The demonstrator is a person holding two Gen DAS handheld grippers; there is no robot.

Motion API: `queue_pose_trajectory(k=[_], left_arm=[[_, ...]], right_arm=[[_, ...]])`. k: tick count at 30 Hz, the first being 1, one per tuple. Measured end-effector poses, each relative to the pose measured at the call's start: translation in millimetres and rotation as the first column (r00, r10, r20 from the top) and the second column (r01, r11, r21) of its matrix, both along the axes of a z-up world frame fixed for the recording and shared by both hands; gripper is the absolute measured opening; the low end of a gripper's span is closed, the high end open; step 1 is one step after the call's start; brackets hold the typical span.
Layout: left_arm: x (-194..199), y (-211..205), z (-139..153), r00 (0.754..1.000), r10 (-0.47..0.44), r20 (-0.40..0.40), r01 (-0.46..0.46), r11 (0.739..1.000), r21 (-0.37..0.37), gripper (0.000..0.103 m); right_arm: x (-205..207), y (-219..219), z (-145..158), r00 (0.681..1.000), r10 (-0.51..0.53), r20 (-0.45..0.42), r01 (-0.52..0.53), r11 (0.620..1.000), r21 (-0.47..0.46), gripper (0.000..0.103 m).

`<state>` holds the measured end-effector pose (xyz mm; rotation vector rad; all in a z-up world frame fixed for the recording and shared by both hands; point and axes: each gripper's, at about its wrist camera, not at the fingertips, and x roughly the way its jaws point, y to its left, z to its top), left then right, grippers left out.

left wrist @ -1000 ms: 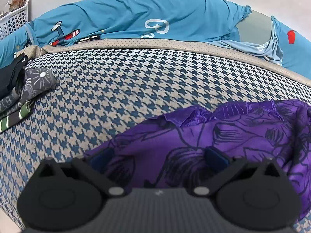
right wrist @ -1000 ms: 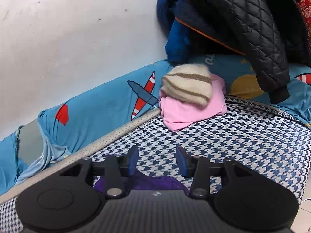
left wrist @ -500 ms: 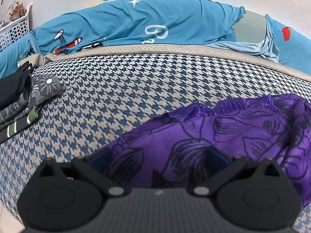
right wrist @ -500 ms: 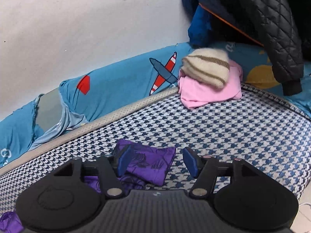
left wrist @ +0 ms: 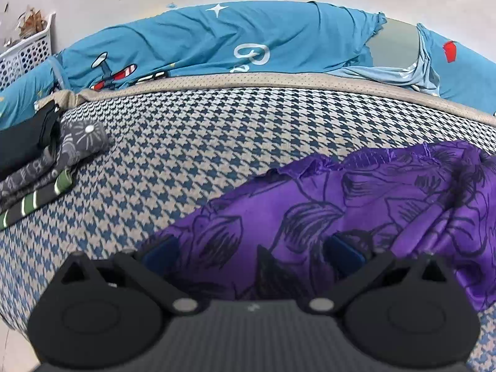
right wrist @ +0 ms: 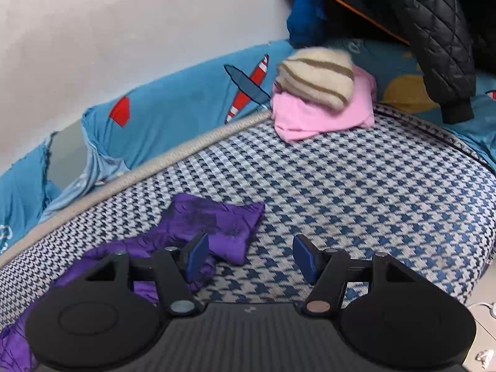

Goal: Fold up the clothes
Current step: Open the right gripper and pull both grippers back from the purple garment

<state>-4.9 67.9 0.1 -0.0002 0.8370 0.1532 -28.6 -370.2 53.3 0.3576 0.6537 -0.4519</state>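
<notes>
Covering most of both views, the bed (left wrist: 248,142) is seen with its blue-and-beige houndstooth cover, backed by a blue aeroplane-print sheet (left wrist: 217,40) bunched along the wall. On the cover lies the purple garment (left wrist: 356,204), printed with dark floral outlines, spread toward the near edge and rumpled along its far hem. In the right wrist view one end of it (right wrist: 217,226) is seen lying as a flat flap on the houndstooth.

Compared with a second ago, the right gripper (right wrist: 249,255) is now seen drawn back and opened: its blue pads were closer together and nearly over the cloth then, whereas now they stand wide apart with nothing between them, the left pad just over the flap's edge and the right pad over bare cover. The flap has thus been let go and laid down, which is judged to mean that one placement of the fabric is finished.

The left gripper (left wrist: 252,252) is held low over the near part of the garment, its pads wide apart with purple cloth between and beneath them; no pinch is seen. Its view has changed only slightly, the garment appearing a little flatter.

Further off, a folded stack of dark and grey patterned clothes (left wrist: 46,161) is seen at the left, and a pink garment (right wrist: 322,114) topped by a cream striped knit (right wrist: 316,77) at the far right, under a black quilted jacket (right wrist: 434,31). A white basket (left wrist: 24,55) stands at the far left.
</notes>
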Motion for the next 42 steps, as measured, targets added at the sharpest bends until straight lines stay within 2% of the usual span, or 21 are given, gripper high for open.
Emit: queue_pose_trajectory(k=[12,25,33,42], left_arm=[[-18.3,2.3,-4.7,1.0,0.028,-0.001,-0.028,1.0,-0.012,0.103],[-33.7,7.7,-8.3,0.999,0.052,0.002,-0.052,0.998,-0.04,0.103],[-41.1,8.7,-8.1,0.998,0.055,0.009,-0.055,0.998,-0.043,0.103],[-42.9,8.0,-7.3,0.999,0.053,0.011,-0.053,0.998,-0.039,0.103]], right_arm=[[-7.5,0.6,-4.6,0.999,0.011,-0.032,-0.01,1.0,0.017,0.06],[-19.5,-9.7,-11.5,0.998,-0.038,-0.052,0.044,0.992,0.114,0.06],[-16.5,-5.8,-14.1,0.996,-0.019,-0.088,0.028,0.995,0.099,0.06],[-17.9,-4.6,-14.2,0.996,-0.016,-0.086,0.025,0.994,0.104,0.06]])
